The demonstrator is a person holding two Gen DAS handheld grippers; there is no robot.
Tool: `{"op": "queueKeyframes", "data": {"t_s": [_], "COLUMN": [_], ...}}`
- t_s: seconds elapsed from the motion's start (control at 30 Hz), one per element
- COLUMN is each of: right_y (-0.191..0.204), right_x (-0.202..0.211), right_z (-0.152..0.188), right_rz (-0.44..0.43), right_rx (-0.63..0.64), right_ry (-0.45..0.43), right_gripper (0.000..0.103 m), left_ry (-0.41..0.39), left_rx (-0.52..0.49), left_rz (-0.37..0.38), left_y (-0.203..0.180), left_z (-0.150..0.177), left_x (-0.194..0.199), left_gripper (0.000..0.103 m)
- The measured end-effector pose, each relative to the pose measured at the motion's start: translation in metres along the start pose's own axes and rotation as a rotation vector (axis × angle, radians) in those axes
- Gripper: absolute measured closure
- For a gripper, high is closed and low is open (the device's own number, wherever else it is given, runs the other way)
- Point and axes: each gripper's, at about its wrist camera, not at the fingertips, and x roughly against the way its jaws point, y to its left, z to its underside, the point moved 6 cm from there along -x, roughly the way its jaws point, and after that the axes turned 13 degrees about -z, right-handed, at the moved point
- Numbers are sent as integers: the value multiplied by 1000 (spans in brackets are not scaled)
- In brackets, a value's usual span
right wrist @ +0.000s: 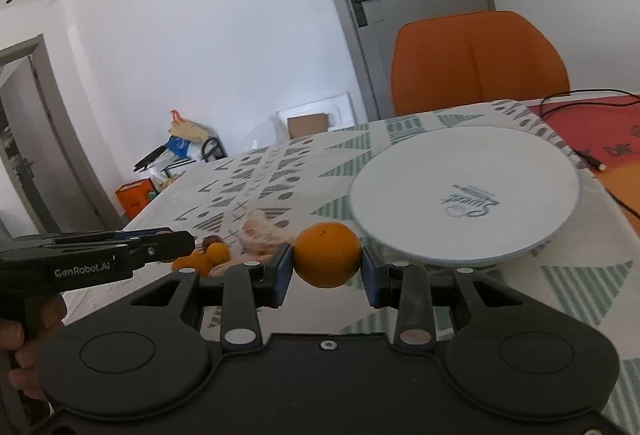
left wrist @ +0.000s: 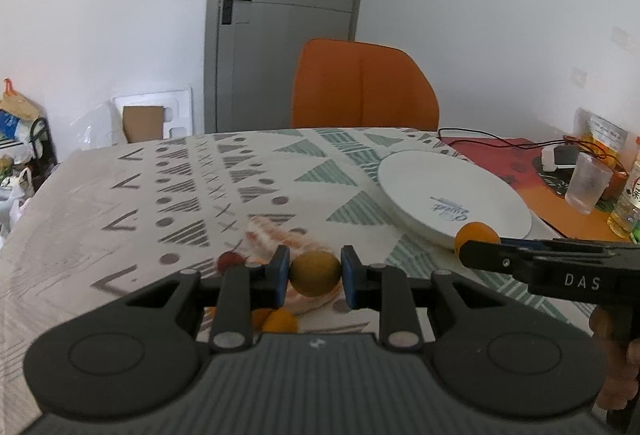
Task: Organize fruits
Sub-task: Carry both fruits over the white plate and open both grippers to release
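My left gripper is shut on a dull yellow-orange fruit, held above the patterned tablecloth. My right gripper is shut on a bright orange, held just in front of the white plate. The plate has nothing on it; it lies right of centre in the left wrist view. The right gripper's orange shows at the plate's near rim there. More fruit lies on the cloth: a red fruit, small oranges and a netted bag. The left gripper shows at the left of the right wrist view.
An orange chair stands behind the table's far edge. A red mat, black cables, a plastic cup and a bottle are at the right. Boxes and bags lie on the floor at left.
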Motion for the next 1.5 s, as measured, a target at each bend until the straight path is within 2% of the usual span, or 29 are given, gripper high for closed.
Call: {"op": "queueKeyframes", "data": {"t_s": [0.6, 1.33, 1.5], "right_y": [-52, -77, -76], "right_x": [15, 20, 22], "right_z": [-8, -15, -16], "right_rz": [99, 138, 138], "right_rx": [-45, -82, -78], "right_ry": [-26, -42, -45], "right_gripper": [68, 65, 65], "left_ry": [-7, 8, 3], "left_rx": [-77, -126, -119], "left_rz": [62, 145, 125], "left_y": [-62, -115, -113], "left_z": [-25, -42, -44], "left_x": [-37, -72, -70], "left_gripper": [77, 77, 75]}}
